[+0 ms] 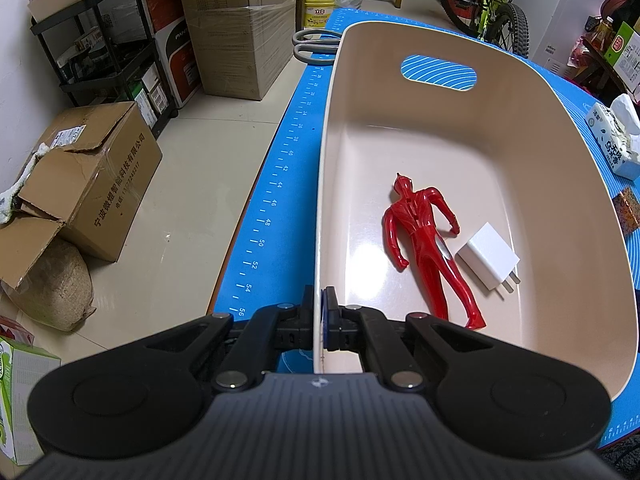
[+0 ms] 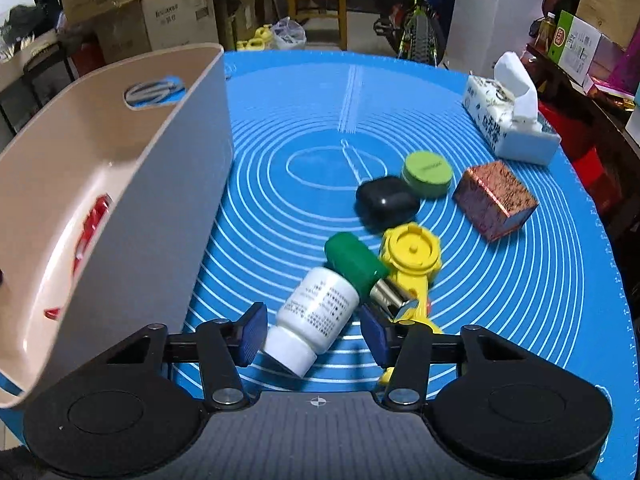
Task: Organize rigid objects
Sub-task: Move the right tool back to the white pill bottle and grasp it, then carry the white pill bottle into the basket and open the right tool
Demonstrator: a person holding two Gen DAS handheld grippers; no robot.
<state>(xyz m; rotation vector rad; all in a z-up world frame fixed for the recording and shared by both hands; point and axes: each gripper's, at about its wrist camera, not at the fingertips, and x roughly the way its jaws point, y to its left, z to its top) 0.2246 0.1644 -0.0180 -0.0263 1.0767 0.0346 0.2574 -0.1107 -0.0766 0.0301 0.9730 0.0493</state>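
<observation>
A beige bin (image 1: 520, 128) stands on the blue mat. In it lie a red toy figure (image 1: 428, 240) and a white charger plug (image 1: 488, 258). My left gripper (image 1: 319, 316) is shut on the bin's left wall. In the right wrist view the bin (image 2: 160, 184) is at the left. My right gripper (image 2: 314, 330) is open around a white pill bottle (image 2: 316, 316) that lies on the mat. A green cylinder with a metal end (image 2: 356, 266), a yellow toy (image 2: 412, 256), a black case (image 2: 386, 200), a green lid (image 2: 426, 172) and a glittery box (image 2: 496, 200) lie beyond.
A tissue pack (image 2: 508, 120) sits at the mat's far right. Grey-handled scissors (image 1: 314, 44) lie behind the bin. The table's left edge (image 1: 256, 216) drops to a floor with cardboard boxes (image 1: 92, 184). A bicycle (image 1: 492, 4) and a chair stand beyond.
</observation>
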